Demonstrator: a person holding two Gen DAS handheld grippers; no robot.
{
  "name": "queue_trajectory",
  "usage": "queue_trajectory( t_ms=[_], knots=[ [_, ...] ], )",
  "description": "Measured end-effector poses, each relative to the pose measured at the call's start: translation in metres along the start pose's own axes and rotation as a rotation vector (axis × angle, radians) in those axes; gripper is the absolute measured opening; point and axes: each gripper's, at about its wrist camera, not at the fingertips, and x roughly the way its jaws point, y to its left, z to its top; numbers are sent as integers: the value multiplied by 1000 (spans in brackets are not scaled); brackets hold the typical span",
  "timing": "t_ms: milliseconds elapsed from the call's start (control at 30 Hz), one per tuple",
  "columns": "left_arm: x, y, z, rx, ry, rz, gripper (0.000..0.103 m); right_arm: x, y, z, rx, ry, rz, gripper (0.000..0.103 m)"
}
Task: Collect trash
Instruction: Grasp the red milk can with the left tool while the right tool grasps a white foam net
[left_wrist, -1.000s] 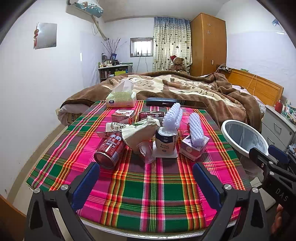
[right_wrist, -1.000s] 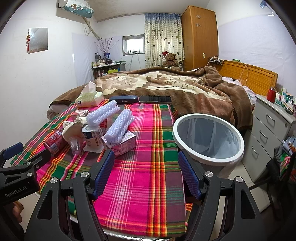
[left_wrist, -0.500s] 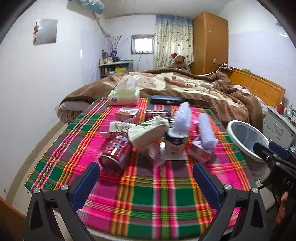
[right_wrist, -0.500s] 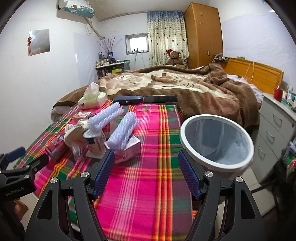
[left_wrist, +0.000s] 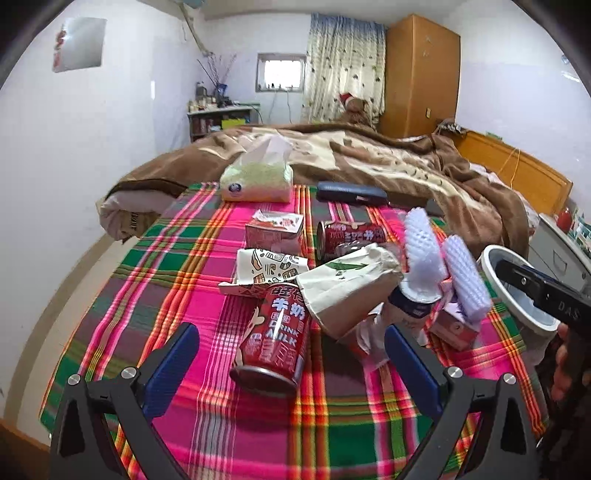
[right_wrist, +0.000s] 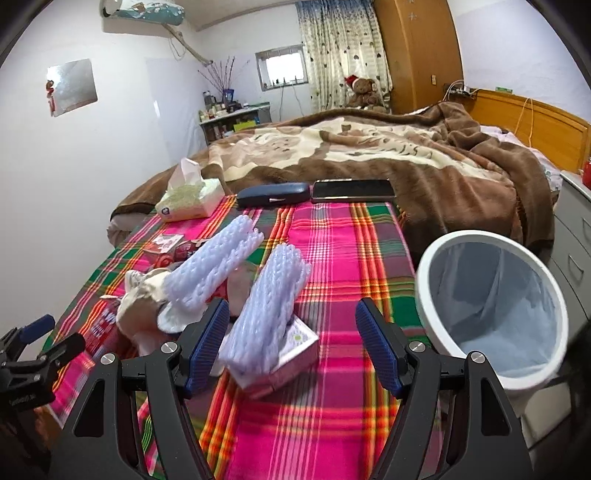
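Both tools gaping wide and empty, left tool (left_wrist: 288, 354) over milk can (left_wrist: 275, 338), right tool (right_wrist: 291, 338) by foam sleeve (right_wrist: 271, 310); risk of can rolling, sleeve toppling off carton (right_wrist: 291, 350).

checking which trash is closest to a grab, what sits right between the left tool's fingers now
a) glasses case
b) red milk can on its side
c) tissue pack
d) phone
b: in the left wrist view the red milk can lies on its side on the plaid cloth, directly ahead of the open left tool, not yet gripped.
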Motion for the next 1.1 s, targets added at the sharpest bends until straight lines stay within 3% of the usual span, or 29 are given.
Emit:
queue_trajectory(
  t_ms=[100, 200, 400, 467, 500, 567, 667, 767, 900, 1100],
  knots=[
    [21, 6, 3, 7, 41, -1, 102, 13, 0, 2, 20, 39, 19, 72],
    [38, 13, 5, 2, 73, 12, 95, 18, 2, 2, 25, 54, 18, 62],
    [61, 26, 1, -31, 118, -22, 94, 28, 6, 4, 8, 75, 19, 61],
    [66, 26, 1, -27, 126, -28, 93, 32, 9, 3, 1, 83, 11, 56],
    [69, 27, 0, -31, 135, -35, 89, 33, 10, 4, 0, 90, 11, 49],
    [75, 30, 0, -54, 156, -44, 80, 35, 10, 3, -2, 95, 12, 47],
    [77, 28, -1, -47, 158, -45, 79, 33, 10, 4, -10, 86, 6, 41],
    [81, 26, -2, -63, 172, -69, 64, 33, 10, 4, -13, 85, 8, 36],
    [80, 22, -3, -59, 174, -73, 57, 31, 10, 4, -15, 78, 14, 29],
    [73, 22, -4, -77, 162, -70, 56, 29, 9, 5, -6, 62, 23, 19]
  ],
)
